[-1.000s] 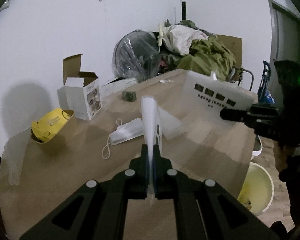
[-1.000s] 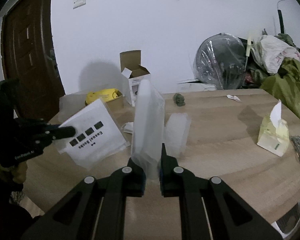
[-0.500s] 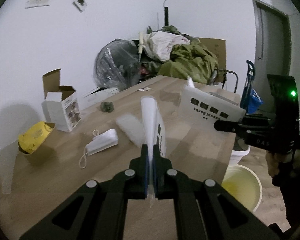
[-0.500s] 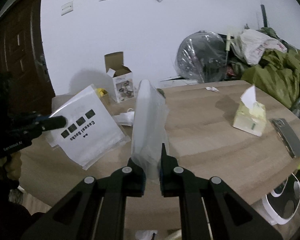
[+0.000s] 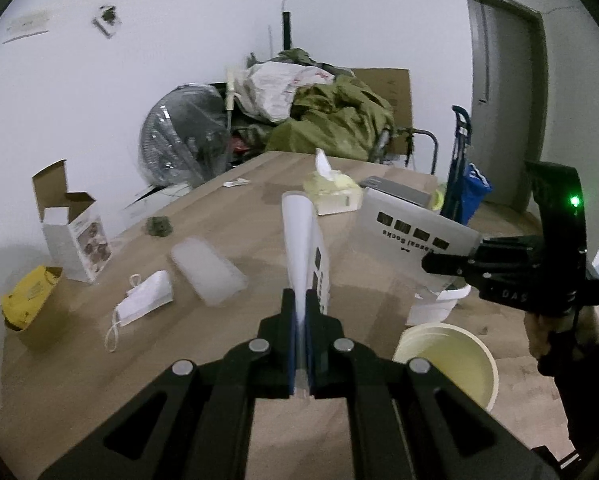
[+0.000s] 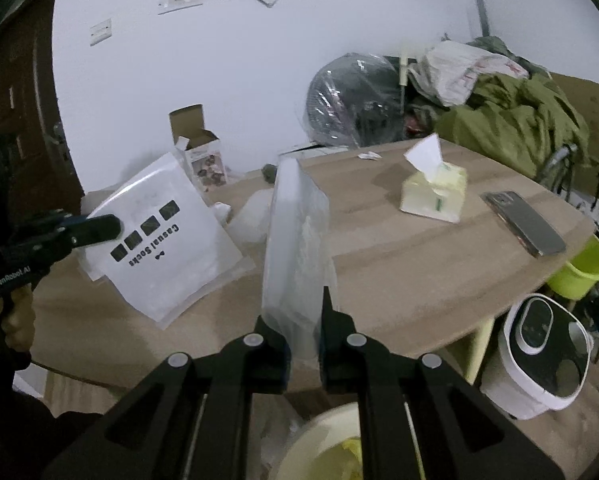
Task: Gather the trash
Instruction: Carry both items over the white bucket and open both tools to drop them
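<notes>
My left gripper [image 5: 299, 300] is shut on a white sock bag [image 5: 301, 240], seen edge-on, standing up from the jaws over the wooden table [image 5: 227, 216]. In the right wrist view the same bag [image 6: 159, 240] reads "Casual Socks", with the left gripper [image 6: 107, 226] on its edge. My right gripper [image 6: 295, 312] is shut on a translucent plastic sock bag [image 6: 295, 232], held upright past the table's edge. The left wrist view shows that bag [image 5: 411, 232] and the right gripper [image 5: 443, 262] above a cream bucket [image 5: 447, 356]. The bucket's rim [image 6: 327, 440] sits right under the right gripper.
On the table lie a face mask [image 5: 143, 296], a frosted plastic bag [image 5: 207, 276], an open white carton [image 5: 75, 236], a yellow packet [image 5: 27, 304], a tissue pack [image 6: 435, 192] and a phone [image 6: 523, 222]. A lime bucket [image 6: 579, 268] and a white appliance [image 6: 539, 352] stand on the floor.
Both grippers, each still holding its bag, have swung toward the table's edge. The cream bucket has come into view under the right gripper and closer in the left wrist view.
</notes>
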